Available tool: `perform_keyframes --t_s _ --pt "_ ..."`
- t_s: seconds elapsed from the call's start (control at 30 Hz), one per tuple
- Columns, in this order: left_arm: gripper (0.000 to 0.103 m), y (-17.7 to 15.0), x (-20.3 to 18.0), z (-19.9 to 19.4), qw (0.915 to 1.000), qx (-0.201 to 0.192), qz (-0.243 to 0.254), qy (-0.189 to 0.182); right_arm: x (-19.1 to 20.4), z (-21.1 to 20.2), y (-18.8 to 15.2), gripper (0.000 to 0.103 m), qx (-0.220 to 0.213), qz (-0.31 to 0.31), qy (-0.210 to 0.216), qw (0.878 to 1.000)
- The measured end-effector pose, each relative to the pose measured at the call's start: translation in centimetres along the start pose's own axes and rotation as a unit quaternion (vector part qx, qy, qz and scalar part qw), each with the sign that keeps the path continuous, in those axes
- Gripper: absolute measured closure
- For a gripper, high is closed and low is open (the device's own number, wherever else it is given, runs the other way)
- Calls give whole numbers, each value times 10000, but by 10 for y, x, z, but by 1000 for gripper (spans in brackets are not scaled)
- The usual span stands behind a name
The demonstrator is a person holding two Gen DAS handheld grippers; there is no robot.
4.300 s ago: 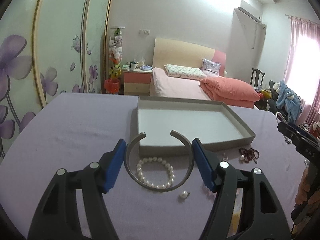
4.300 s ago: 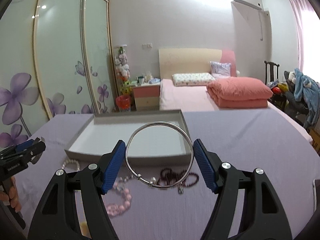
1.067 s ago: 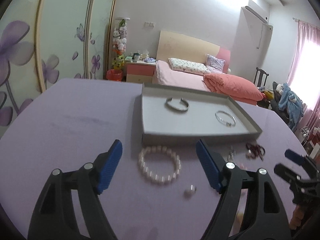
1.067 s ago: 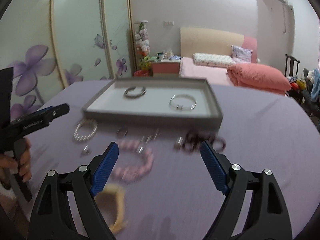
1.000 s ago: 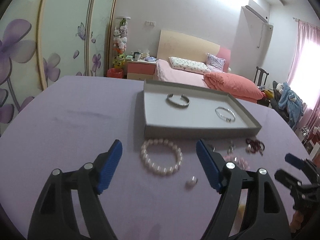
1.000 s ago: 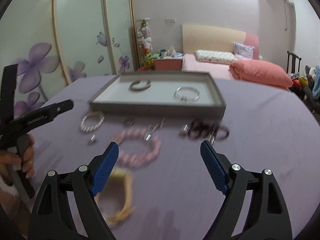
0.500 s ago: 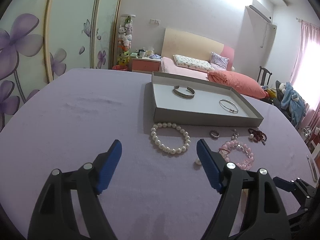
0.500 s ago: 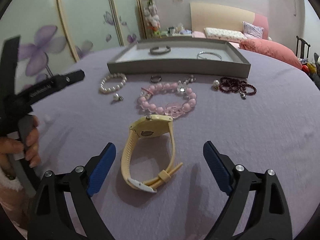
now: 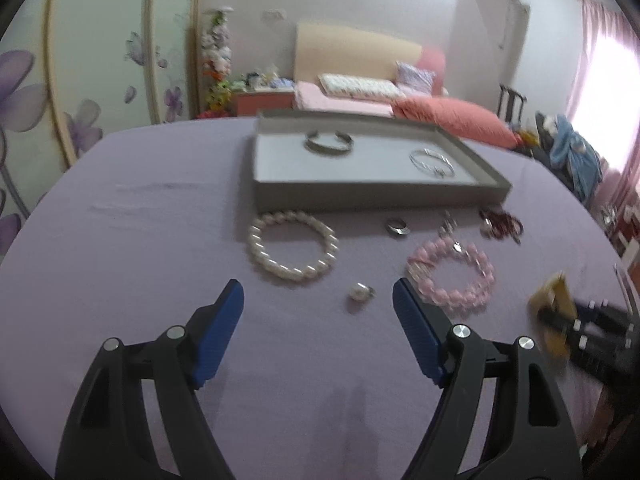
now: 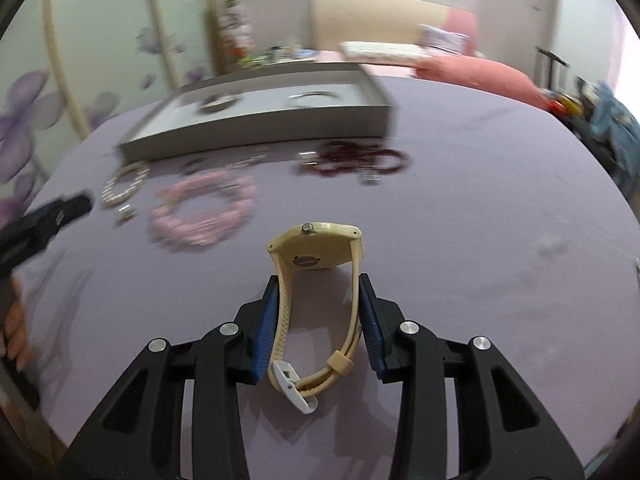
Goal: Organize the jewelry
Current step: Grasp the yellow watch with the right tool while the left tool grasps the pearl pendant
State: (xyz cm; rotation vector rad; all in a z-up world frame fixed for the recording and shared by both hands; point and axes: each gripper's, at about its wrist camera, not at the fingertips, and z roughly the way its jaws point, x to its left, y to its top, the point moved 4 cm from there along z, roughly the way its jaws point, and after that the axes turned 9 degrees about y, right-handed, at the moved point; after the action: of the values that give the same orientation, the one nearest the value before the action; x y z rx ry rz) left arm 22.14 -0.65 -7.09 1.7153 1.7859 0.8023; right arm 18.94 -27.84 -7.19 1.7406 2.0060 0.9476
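A purple table (image 9: 140, 240) fills both views, with a bedroom blurred behind it. At the far middle of the table lies a shallow grey tray (image 9: 360, 194), open on top. Inside the tray, a dark metal cuff (image 9: 328, 145) rests at the far left and a thin silver bangle (image 9: 432, 162) at the right, the two well apart.

The right gripper (image 10: 318, 312) reaches in from the near edge, its blue pads pressed against both sides of the strap of a pale yellow watch (image 10: 320, 256). The watch stands on edge between the jaws, its case toward the far side and its white buckle end trailing near.

The left gripper (image 9: 318, 304) is held above the table at the near middle, jaws spread wide with nothing between them.

On the cloth just near the tray lies a white pearl bracelet (image 9: 292, 246). To its right lies a pink bead bracelet (image 9: 452, 272). Further right, close to the tray's right corner, is a dark red bead bracelet (image 9: 502, 227). A small silver ring (image 9: 398, 227) sits between the pearl bracelet and the dark red beads, just near the tray wall. A single pearl earring (image 9: 360, 292) lies on the cloth between the left gripper's fingertips and the pearl bracelet.
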Motion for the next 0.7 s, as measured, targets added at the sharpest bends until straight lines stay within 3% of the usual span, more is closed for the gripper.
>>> perform_keyframes --t_s 0.23,0.7 --pt "55 -3 -26 23 9986 471 258 -35 -13 2 3 63 -69 111 -73 9999" --pt "78 1 -37 41 9973 669 277 100 -13 4 4 63 -50 167 122 9998"
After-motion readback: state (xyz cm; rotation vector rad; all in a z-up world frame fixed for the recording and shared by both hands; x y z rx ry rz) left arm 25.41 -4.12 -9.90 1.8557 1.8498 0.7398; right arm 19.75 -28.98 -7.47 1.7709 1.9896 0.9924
